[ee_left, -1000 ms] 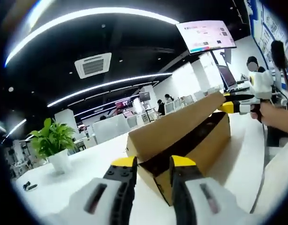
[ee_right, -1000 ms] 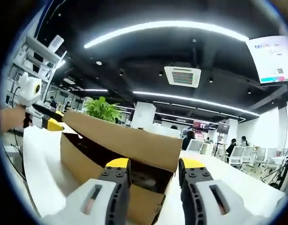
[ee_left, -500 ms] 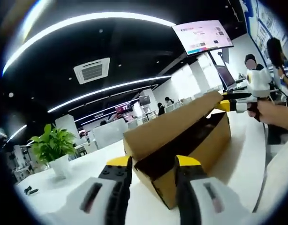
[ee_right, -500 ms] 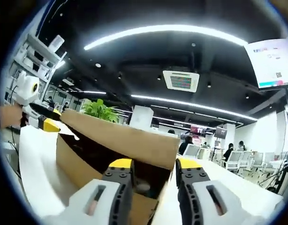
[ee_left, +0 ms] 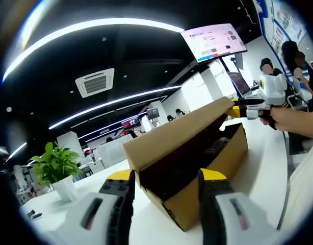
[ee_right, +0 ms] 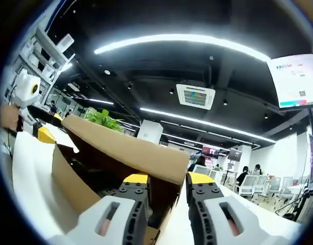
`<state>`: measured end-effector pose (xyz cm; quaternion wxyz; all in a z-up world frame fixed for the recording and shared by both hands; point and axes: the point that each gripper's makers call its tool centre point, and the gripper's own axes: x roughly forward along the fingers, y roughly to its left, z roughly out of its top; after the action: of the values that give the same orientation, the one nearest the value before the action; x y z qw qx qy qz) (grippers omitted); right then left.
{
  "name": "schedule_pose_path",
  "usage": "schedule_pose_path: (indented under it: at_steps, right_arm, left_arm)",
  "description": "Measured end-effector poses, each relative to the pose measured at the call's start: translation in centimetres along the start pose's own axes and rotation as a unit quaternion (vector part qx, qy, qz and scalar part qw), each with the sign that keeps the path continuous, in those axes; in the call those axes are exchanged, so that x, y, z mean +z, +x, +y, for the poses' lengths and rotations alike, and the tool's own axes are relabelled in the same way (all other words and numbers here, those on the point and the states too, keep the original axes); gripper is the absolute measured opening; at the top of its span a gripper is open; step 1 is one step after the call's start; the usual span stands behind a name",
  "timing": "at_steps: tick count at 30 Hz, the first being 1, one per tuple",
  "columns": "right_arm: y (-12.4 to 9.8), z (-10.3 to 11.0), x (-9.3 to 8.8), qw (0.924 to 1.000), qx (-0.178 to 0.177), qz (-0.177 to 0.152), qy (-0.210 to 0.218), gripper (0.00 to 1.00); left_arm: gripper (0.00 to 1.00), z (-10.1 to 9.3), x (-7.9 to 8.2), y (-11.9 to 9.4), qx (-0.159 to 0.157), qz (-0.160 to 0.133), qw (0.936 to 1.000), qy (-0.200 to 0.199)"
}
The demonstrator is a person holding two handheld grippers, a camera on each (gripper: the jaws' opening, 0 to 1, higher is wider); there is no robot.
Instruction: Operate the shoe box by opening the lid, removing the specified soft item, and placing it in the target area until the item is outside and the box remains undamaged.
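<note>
A brown cardboard shoe box (ee_left: 217, 158) lies on a white table (ee_left: 263, 173), its lid (ee_left: 177, 132) tilted up along one long side. Something dark (ee_left: 197, 153) shows in the gap under the lid; I cannot make out what it is. My left gripper (ee_left: 166, 178) is open, its yellow-tipped jaws standing either side of the box's near end. The right gripper (ee_left: 237, 111) meets the lid at the far end, held by a hand (ee_left: 289, 120). In the right gripper view, my right gripper (ee_right: 167, 178) has its jaws close together on the lid's (ee_right: 121, 153) end edge. The left gripper (ee_right: 44, 133) shows at the far end.
A potted green plant (ee_left: 57, 163) stands on the table to the left of the box. A screen (ee_left: 212, 41) hangs from the ceiling. Desks, chairs and people fill the office background. A small dark object (ee_left: 30, 214) lies near the table's left edge.
The lid has risen higher at both ends. The right gripper's jaws have come closer together on the lid's edge. The left gripper's jaws have spread apart.
</note>
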<state>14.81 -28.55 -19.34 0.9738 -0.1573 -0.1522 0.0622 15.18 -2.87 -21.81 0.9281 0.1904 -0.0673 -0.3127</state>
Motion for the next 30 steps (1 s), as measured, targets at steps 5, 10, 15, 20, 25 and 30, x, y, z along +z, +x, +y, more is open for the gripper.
schedule_pose_path:
  at_steps: [5, 10, 15, 20, 25, 30]
  right_arm:
    - [0.3, -0.4, 0.4, 0.9991, -0.012, 0.004, -0.039, 0.2]
    - [0.9, -1.0, -0.1, 0.999, -0.032, 0.031, 0.004, 0.26]
    - [0.7, -1.5, 2.2, 0.9985, -0.047, -0.014, -0.025, 0.17]
    - [1.2, -1.4, 3.4, 0.9973, -0.049, -0.008, -0.053, 0.2]
    - [1.4, -1.6, 2.6, 0.9983, -0.049, -0.013, -0.028, 0.2]
    - [1.5, -1.6, 3.0, 0.9946, -0.061, -0.005, -0.084, 0.18]
  left_arm:
    - [0.54, -0.4, 0.0, 0.0, -0.012, 0.004, 0.9997, 0.023]
    - [0.54, -0.4, 0.2, 0.0, -0.015, 0.003, 0.9997, 0.02]
    - [0.53, -0.5, 0.4, -0.2, -0.021, -0.005, 0.9995, 0.023]
    - [0.53, -1.8, 1.4, -0.1, -0.052, -0.031, 0.9969, 0.052]
    - [0.53, -1.9, 1.3, 0.0, -0.054, -0.023, 0.9965, 0.06]
    - [0.53, -2.0, 0.9, 0.0, -0.066, -0.012, 0.9963, 0.054]
